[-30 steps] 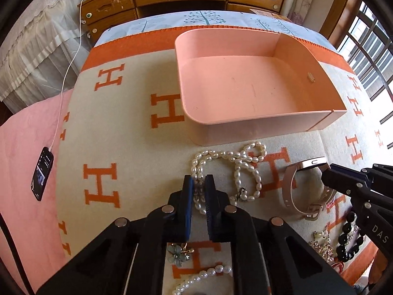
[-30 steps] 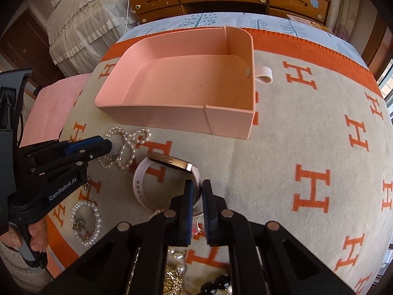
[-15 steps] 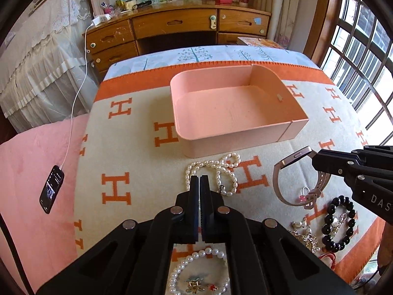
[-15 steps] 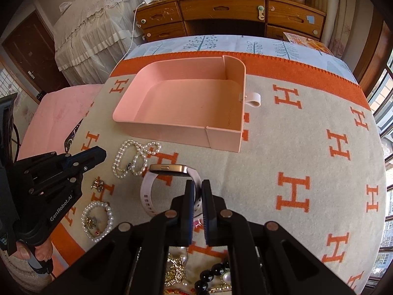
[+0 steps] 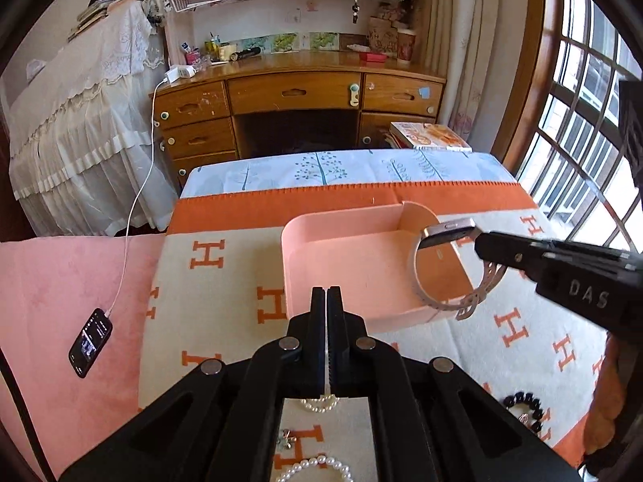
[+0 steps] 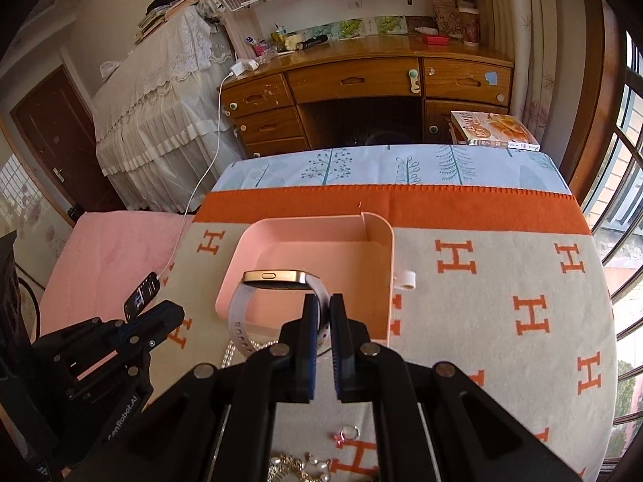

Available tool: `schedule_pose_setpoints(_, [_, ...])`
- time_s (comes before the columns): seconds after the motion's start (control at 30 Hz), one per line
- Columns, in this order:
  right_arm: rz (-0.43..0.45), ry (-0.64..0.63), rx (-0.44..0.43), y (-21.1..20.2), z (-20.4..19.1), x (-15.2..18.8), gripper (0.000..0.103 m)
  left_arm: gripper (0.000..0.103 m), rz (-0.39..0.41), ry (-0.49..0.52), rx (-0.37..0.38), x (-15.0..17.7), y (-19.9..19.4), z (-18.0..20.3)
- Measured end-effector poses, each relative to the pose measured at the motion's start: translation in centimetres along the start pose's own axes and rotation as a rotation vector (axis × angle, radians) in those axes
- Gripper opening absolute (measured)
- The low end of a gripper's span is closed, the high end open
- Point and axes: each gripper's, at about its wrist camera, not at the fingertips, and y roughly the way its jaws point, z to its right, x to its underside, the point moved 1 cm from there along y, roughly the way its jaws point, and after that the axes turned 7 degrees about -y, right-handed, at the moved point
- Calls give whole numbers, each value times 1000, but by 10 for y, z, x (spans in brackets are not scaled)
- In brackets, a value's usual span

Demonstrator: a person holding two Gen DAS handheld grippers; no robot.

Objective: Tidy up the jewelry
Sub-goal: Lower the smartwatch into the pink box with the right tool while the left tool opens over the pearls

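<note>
I am clenching my right gripper (image 6: 321,313) on the pale strap of the gold-cased watch (image 6: 277,280), holding it in the air over the pink tray (image 6: 377,241) on the orange-lettered blanket (image 6: 502,281). My left gripper (image 5: 327,309) is pressing its fingers fully together, pinching a strand of the pearl necklace (image 5: 320,403) that is dangling below them.

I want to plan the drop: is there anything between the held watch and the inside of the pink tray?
Nothing visible. The right gripper holds the watch by its strap, in front of the pink tray; the tray floor looks bare.
</note>
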Motion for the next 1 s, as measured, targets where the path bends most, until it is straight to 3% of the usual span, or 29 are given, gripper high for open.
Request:
schedule_pose_setpoints(0.23, [-62, 61, 27, 55, 16, -2, 6, 0, -29, -106, 69, -29, 33, -1])
schedule_pose_setpoints(0.47, [-166, 79, 20, 92, 27, 10, 11, 0, -102, -104, 91, -16, 69, 1])
schedule_pose_setpoints(0.53, [-152, 74, -1, 89, 27, 13, 12, 5, -114, -104, 95, -11, 68, -3])
schedule_pose_setpoints(0.77, [-79, 3, -33, 50, 15, 23, 28, 50, -113, -96, 93, 10, 43, -27])
schedule_pose_setpoints(1.0, [-43, -58, -104, 11, -2, 43, 31, 52, -175, -90, 95, 36, 32, -44])
